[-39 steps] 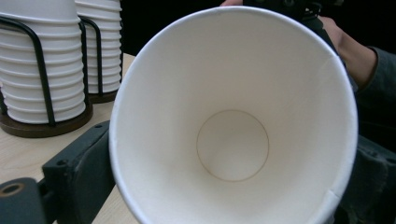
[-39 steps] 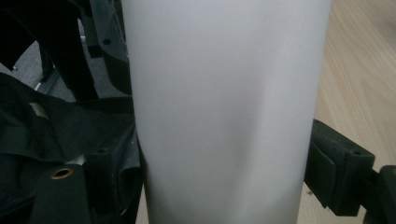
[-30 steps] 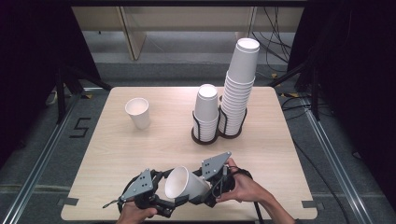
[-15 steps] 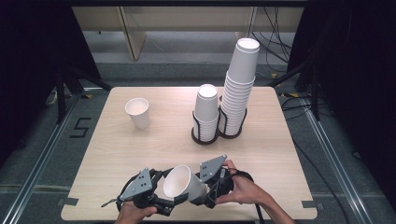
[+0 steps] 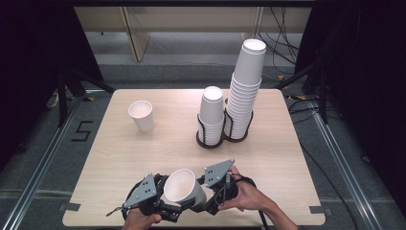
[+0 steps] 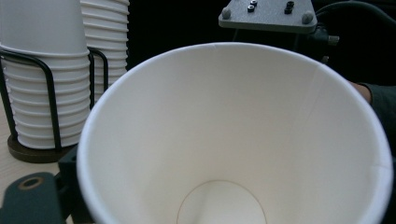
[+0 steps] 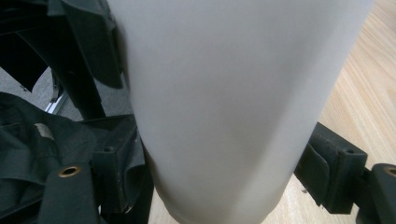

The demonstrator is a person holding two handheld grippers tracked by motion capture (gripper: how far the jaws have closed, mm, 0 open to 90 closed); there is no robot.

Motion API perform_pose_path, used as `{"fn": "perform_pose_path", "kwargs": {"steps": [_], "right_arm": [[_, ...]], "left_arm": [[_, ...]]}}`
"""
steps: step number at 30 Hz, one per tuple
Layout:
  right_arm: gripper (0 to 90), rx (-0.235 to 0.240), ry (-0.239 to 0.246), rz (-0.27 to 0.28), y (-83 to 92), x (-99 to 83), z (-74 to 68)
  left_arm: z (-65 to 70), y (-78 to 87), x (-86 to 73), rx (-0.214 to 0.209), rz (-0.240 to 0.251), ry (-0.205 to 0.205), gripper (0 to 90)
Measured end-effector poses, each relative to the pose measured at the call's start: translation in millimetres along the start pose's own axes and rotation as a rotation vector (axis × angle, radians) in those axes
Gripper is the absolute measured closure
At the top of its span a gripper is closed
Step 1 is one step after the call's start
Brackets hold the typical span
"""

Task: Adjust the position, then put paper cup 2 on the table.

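Observation:
A white paper cup [image 5: 182,188] hangs tilted over the table's front edge, with its mouth turned up and toward my left gripper [image 5: 165,202]. My right gripper [image 5: 200,199] is shut on the cup's lower body. Both of its pads [image 7: 116,158] press against the outer wall of the cup [image 7: 224,107]. The left gripper's jaws have just been closing with the cup between them. Looking into the open cup [image 6: 224,140], I see one of the left gripper's fingers [image 6: 28,198] lying against the outside wall. The other finger is hidden behind the cup.
A single upright cup [image 5: 141,115] stands at the back left of the wooden table [image 5: 143,153]. A black wire holder [image 5: 210,141] at centre right carries a short cup stack [image 5: 211,112] and a tall stack [image 5: 245,91].
The cup has tipped a little and drawn slightly closer to the left gripper. Both hands stay at the table's front edge.

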State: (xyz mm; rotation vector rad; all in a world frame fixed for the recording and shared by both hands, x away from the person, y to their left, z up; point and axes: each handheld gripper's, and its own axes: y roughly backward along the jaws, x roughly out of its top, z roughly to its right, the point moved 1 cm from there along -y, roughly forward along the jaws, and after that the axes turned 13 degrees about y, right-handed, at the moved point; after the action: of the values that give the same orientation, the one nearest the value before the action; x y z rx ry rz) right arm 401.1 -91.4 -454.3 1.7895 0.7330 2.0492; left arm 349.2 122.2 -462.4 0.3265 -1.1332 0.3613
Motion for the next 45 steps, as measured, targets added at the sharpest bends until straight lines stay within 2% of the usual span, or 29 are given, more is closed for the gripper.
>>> {"fn": "perform_pose_path", "kwargs": {"steps": [4, 6, 7, 8, 10, 12, 14, 16, 18, 20, 21, 25, 29, 33, 38, 39, 40, 41, 45], "right_arm": [[24.3, -0.001, -0.014, 0.007, -2.8, -0.9, 0.8], [23.8, -0.014, 0.000, 0.024, -2.7, -1.7, 2.8], [23.2, -0.012, -0.033, 0.016, -2.0, -2.2, 1.8], [22.7, -0.020, -0.030, 0.011, -1.1, -2.9, 3.0], [18.8, -0.029, -0.056, -0.017, -0.3, -6.0, 3.6], [19.8, -0.045, -0.061, -0.053, 1.8, -11.0, 5.0], [21.8, -0.065, -0.070, -0.062, 5.2, -16.6, 7.0], [22.3, -0.098, -0.077, -0.075, 9.9, -20.6, 8.6], [22.6, -0.121, -0.085, -0.081, 15.0, -23.6, 10.5], [23.3, -0.151, -0.095, -0.090, 19.5, -26.3, 11.1], [23.6, -0.165, -0.098, -0.093, 22.0, -27.9, 11.8], [25.0, -0.236, -0.109, -0.107, 29.5, -34.0, 13.5], [24.8, -0.289, -0.140, -0.107, 35.9, -39.4, 14.0], [24.9, -0.357, -0.166, -0.125, 42.0, -43.5, 15.1], [24.3, -0.442, -0.188, -0.151, 47.7, -49.9, 16.8], [24.2, -0.443, -0.190, -0.152, 48.5, -51.6, 16.8], [24.2, -0.448, -0.205, -0.156, 49.2, -53.1, 16.1], [24.2, -0.458, -0.191, -0.157, 50.3, -54.6, 16.7], [24.2, -0.488, -0.217, -0.165, 54.9, -57.7, 14.7]], "left_arm": [[-2.3, 2.0, 0.7, 0.001, 0.008, 0.011, 14.1], [-2.5, 2.8, 1.8, 0.010, 0.005, 0.011, 15.1], [-2.5, 3.0, 1.9, 0.014, 0.005, 0.009, 15.4], [-2.6, 3.2, 2.1, 0.022, 0.005, 0.005, 15.5], [-4.0, 4.9, 3.3, 0.044, 0.007, -0.008, 15.5], [-6.6, 8.1, 5.2, 0.085, 0.003, -0.016, 15.5], [-10.9, 11.1, 6.7, 0.133, -0.003, -0.019, 15.5], [-16.7, 13.3, 6.5, 0.166, -0.003, -0.003, 15.5], [-21.7, 15.3, 6.3, 0.210, -0.016, -0.003, 15.5], [-26.4, 16.1, 6.7, 0.230, -0.007, -0.004, 15.5], [-27.4, 17.6, 7.3, 0.253, -0.015, -0.005, 15.5], [-31.7, 20.8, 8.4, 0.321, -0.023, -0.028, 15.5], [-36.3, 23.6, 8.3, 0.379, -0.030, -0.035, 15.5], [-40.2, 26.1, 7.5, 0.430, -0.033, -0.038, 15.5], [-45.0, 28.2, 8.6, 0.479, -0.024, -0.062, 15.5], [-45.1, 29.9, 9.1, 0.504, -0.038, -0.068, 15.5], [-46.2, 30.4, 9.3, 0.513, -0.037, -0.067, 15.5], [-47.3, 30.8, 9.4, 0.517, -0.033, -0.066, 15.5], [-49.8, 34.7, 10.0, 0.546, -0.033, -0.069, 15.5]]}}
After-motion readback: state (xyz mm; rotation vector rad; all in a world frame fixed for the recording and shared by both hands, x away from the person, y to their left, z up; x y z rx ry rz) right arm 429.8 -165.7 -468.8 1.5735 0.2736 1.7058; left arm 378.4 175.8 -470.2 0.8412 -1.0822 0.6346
